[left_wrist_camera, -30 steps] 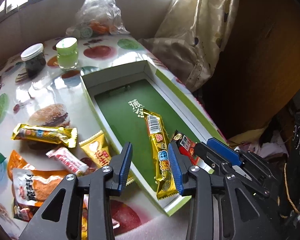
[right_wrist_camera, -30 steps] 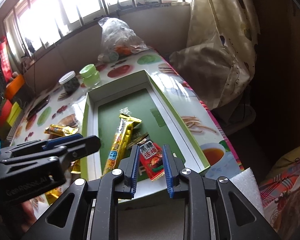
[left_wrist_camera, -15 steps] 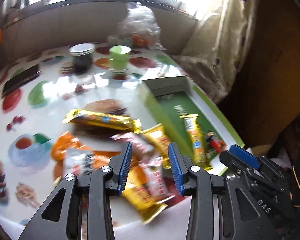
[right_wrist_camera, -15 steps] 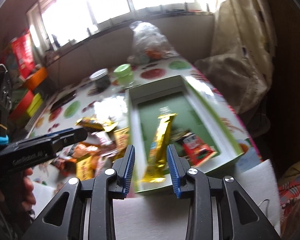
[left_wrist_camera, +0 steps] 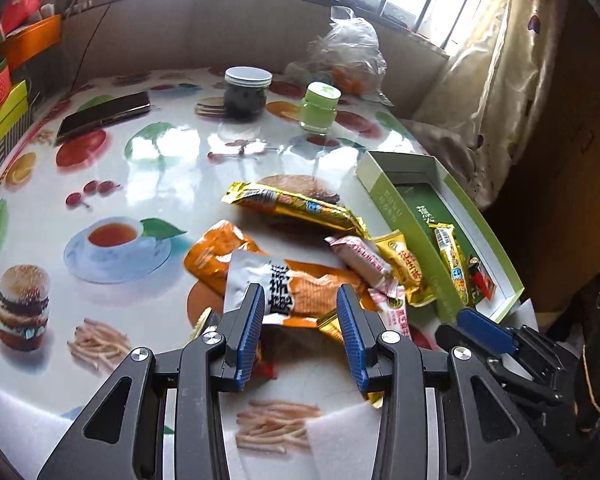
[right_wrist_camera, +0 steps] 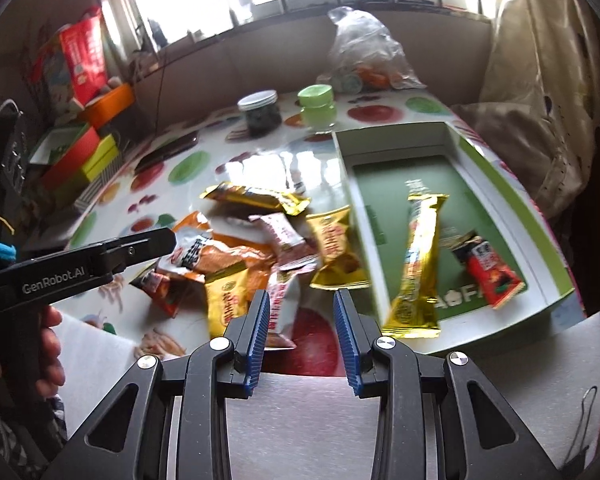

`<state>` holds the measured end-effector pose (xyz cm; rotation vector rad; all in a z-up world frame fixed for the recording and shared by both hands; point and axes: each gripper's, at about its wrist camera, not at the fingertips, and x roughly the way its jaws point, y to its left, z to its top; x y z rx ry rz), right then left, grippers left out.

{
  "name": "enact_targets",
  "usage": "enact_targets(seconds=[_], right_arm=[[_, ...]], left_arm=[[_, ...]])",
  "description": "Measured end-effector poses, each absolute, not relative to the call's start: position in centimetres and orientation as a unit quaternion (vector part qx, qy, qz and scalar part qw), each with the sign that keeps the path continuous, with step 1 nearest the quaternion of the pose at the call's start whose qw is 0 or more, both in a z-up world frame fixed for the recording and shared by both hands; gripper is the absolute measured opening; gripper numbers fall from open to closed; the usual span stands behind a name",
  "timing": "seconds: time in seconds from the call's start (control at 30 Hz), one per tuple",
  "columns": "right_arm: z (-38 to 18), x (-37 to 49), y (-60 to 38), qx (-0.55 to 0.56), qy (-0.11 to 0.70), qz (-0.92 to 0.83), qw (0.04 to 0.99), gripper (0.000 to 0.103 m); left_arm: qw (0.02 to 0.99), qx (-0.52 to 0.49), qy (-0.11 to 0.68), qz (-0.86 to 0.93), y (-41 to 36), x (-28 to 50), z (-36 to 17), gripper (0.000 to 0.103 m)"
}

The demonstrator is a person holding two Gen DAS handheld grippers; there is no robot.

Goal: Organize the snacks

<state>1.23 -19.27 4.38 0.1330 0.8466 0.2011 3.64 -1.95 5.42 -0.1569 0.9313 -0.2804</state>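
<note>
1. Since the earlier frame both claws have swung away from the green box (right_wrist_camera: 556,280) toward the loose snack pile at its 9 o'clock on the tabletop (left_wrist_camera: 148,184); the right claw (right_wrist_camera: 300,320) has released the red packet (right_wrist_camera: 490,272), now lying in the box beside the gold bar (right_wrist_camera: 418,264).
2. Next pick looks like the orange-and-white pouch (left_wrist_camera: 296,284): straddle its near edge squarely and avoid pinching neighbouring wrappers.
3. The left claw (left_wrist_camera: 300,320) is partly spread and empty above that pouch; the right claw is likewise spread and holds nothing.
</note>
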Motion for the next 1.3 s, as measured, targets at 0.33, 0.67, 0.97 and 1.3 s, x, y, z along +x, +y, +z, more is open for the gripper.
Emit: enact_targets(seconds=[0.33,0.67,0.97,1.3], right_arm=[[2.7,2.5,-16.9,0.047,0.436,0.103,0.893,0.032],[1.5,3.3,-15.6,0.036,0.454,0.103,0.885,0.022],[1.6,3.0,-14.7,0.026,0.444,0.108,0.889,0.018],[2.2,2.4,-15.2,0.027,0.432,0.101,0.896,0.018]], left_arm=[[0.873,-0.091,0.46,-0.133,-0.5,2.6,4.1,0.039],[0.87,-0.103,0.463,-0.132,0.7,2.3,3.8,0.039],[0.865,-0.104,0.469,-0.142,0.4,2.2,3.5,0.039],[0.858,-0.098,0.48,-0.155,-0.8,2.1,3.0,0.039]])
